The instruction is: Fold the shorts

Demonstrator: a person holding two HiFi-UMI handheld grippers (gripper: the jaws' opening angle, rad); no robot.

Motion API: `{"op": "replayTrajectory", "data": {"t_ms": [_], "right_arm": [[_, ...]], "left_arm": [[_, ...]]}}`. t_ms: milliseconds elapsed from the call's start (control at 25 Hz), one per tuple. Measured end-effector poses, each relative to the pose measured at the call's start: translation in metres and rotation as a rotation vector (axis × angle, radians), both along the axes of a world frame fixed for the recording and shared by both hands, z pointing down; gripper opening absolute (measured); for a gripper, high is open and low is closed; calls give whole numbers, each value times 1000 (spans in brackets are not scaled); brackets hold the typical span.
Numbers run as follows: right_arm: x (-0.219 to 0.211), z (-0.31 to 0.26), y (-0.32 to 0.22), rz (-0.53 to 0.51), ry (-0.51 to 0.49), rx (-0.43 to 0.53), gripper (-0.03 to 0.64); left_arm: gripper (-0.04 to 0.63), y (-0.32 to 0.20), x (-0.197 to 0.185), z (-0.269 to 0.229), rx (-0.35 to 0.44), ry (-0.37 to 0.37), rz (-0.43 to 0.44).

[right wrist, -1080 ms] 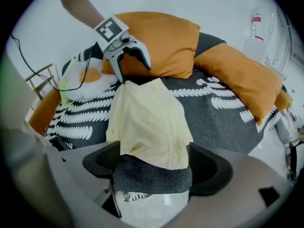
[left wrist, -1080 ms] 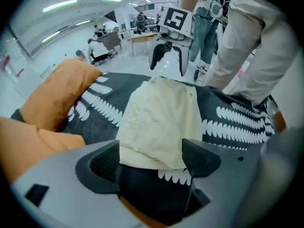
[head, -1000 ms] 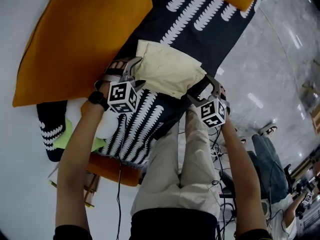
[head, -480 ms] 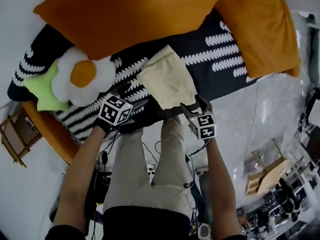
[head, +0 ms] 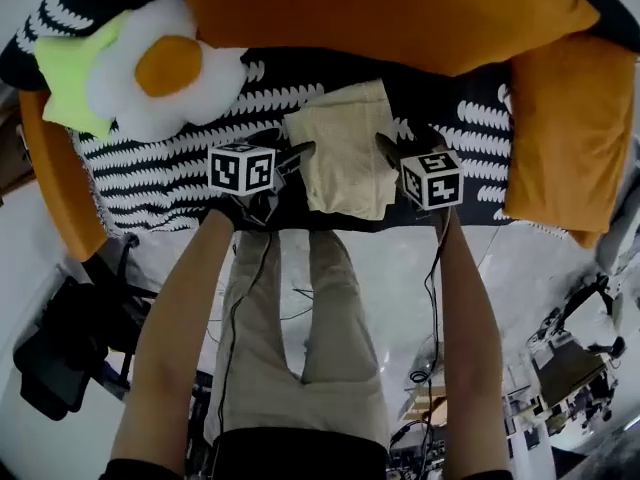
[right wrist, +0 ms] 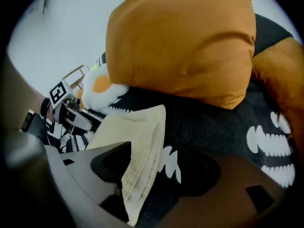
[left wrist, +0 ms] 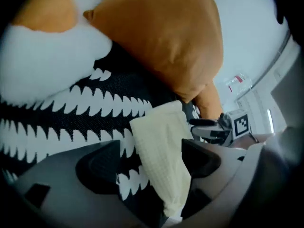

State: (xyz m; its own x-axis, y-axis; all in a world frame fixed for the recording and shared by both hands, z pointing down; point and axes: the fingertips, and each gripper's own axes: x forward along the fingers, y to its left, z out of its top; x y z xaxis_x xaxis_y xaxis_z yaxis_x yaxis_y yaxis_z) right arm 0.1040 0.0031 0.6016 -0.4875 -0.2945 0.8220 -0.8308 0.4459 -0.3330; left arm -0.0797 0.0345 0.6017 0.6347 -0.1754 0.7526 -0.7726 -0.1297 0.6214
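The shorts point(head: 345, 148) lie folded into a cream, oblong bundle on the black blanket with white toothed stripes point(head: 150, 178). Their long axis runs away from me, the near end at the blanket's front edge above my knees and the far end pointing at the big orange pillow point(head: 400, 8), leaning a little to the left. My left gripper point(left wrist: 152, 161) sits at the bundle's left side and my right gripper point(right wrist: 156, 167) at its right side, both angled down onto the fabric. The left jaws stand apart with the near corner of the shorts between them. The cloth lies close to one pad, perhaps brushing it, though the blur leaves me unsure, while striped blanket shows in the gap before the other pad, so nothing is pinched there. The right jaws have just been closing, and the stacked edge of the folds runs between them. It lies along one pad, with dark blanket visible between it and the other, so that side is not clamped either. Just past the far end the big orange pillow rests on the blanket and crowds the bundle. A second orange pillow point(head: 560, 128) stands near the right gripper, on its outer side. Off to the left, well clear of the shorts, a fried-egg plush point(head: 165, 68) overlaps a lime-green cushion point(head: 75, 78). Below the blanket's edge are my beige trouser legs point(head: 290, 348) and loose cables point(head: 432, 308) on the floor.
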Motion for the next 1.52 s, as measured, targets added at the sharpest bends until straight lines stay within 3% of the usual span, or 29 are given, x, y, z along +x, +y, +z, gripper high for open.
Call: {"op": "replayTrajectory", "data": {"t_ms": [120,240,280,320,400,520,680,840,1040,1200,1320,1520], "right_arm": [[-20,7,-14,11,-42,-26,250],[-29,10,-16,-27,23,23,247],[-29,9,-15,-27,31,38,235],[-29,6,-12,-31,31,49,197],[-30,-2,-3,-61,24,55,52],[-29,-18,5,-72,6,49,51],[-30,-58,-8,-17,-76,69,48],[-33,-120,-25,-2,-130,162,48],[-28,-215,-34,55,-210,314,46],[-35,-236,-7,108,-249,337,46],[-49,-202,35,93,-225,261,46],[-68,-161,79,48,-173,182,46]], "left_arm": [[408,-15,1,1,-29,9,-96],[404,-13,7,-5,18,-22,-47],[363,-12,9,-8,48,-42,-28],[240,-11,11,-10,74,-71,-14],[169,-9,15,-7,97,-137,-2],[45,-6,17,-2,66,-144,-15],[31,-20,17,-42,141,-81,41],[29,-48,10,-113,261,-4,58],[29,-69,-2,-211,458,40,124],[29,-49,-10,-234,556,38,198],[29,-13,-20,-199,520,16,244],[29,32,-33,-171,431,52,223]]}}
